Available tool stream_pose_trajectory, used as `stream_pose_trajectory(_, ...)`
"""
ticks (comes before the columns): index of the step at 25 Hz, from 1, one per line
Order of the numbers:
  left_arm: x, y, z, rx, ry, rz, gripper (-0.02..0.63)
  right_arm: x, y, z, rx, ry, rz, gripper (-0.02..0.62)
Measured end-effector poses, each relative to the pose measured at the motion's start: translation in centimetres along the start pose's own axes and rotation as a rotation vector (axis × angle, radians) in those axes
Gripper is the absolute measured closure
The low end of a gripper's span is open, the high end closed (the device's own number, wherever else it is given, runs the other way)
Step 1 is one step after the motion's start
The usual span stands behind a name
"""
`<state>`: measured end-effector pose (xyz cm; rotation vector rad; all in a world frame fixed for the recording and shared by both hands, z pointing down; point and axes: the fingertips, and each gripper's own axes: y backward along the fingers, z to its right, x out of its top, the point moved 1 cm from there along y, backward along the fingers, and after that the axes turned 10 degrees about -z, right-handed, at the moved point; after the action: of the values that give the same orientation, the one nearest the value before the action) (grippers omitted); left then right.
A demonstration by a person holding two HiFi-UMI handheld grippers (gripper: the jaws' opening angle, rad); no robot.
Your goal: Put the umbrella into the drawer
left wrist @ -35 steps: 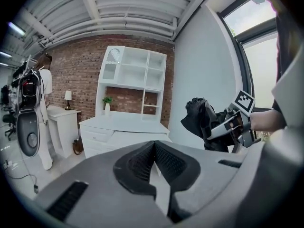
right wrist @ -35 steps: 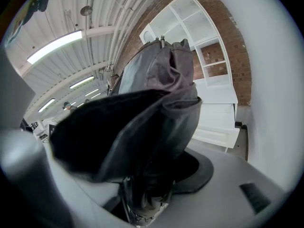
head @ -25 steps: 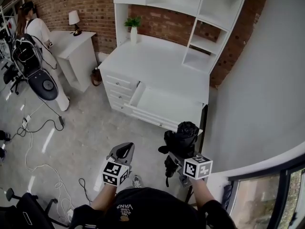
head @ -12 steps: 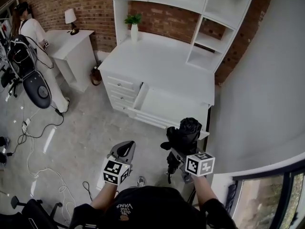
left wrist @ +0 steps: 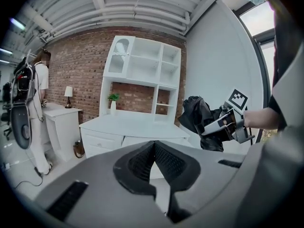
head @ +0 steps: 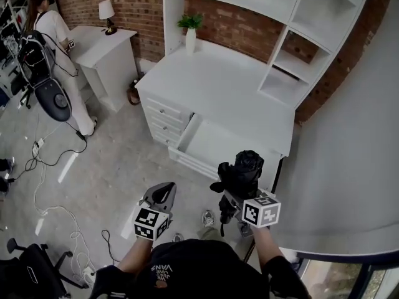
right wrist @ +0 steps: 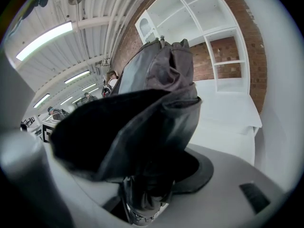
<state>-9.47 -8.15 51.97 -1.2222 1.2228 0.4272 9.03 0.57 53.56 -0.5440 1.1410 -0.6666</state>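
Note:
A folded black umbrella (head: pixel 242 172) stands upright in my right gripper (head: pixel 232 198), which is shut on its lower part. In the right gripper view the umbrella (right wrist: pixel 152 113) fills the middle, its stem clamped between the jaws of the gripper (right wrist: pixel 145 194). The white desk (head: pixel 218 86) has one drawer (head: pixel 218 143) pulled open just beyond the umbrella. My left gripper (head: pixel 163 189) hangs over the floor left of the umbrella, shut on nothing. In the left gripper view its pads (left wrist: pixel 164 163) meet at the tip, and the umbrella (left wrist: pixel 197 118) shows at the right.
A shelf unit (head: pixel 293 36) and a potted plant (head: pixel 189 30) stand on the desk. A side table (head: pixel 103 45) with a lamp is at the left, with a person (head: pixel 50 33) beside it. Cables (head: pixel 50 161) lie on the floor. A white wall (head: pixel 349 154) closes the right.
Both grippers have moved forward toward the desk, so the open drawer is now closer to the umbrella. The hold on the umbrella is unchanged.

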Motion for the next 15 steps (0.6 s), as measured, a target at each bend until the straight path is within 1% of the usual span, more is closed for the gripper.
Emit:
stream_pose_trajectory(3,1.9,-2.5,-0.2,0.04,0.02,0.011,0.6,2.7,-1.0,2.4,0.029,0.042,-0.019,0.364)
stream_pose_trajectory(6,2.9,-4.9,-0.1,0.082,0.041,0.007,0.6,5.0,-2.0,5.0,0.056,0.089,-0.037,0.364)
stream_pose_trajectory(15,5.0,-9.3,0.2,0.212,0.107,0.032,0.6,9.6,-5.2,10.4,0.108,0.244,-0.113,0.364)
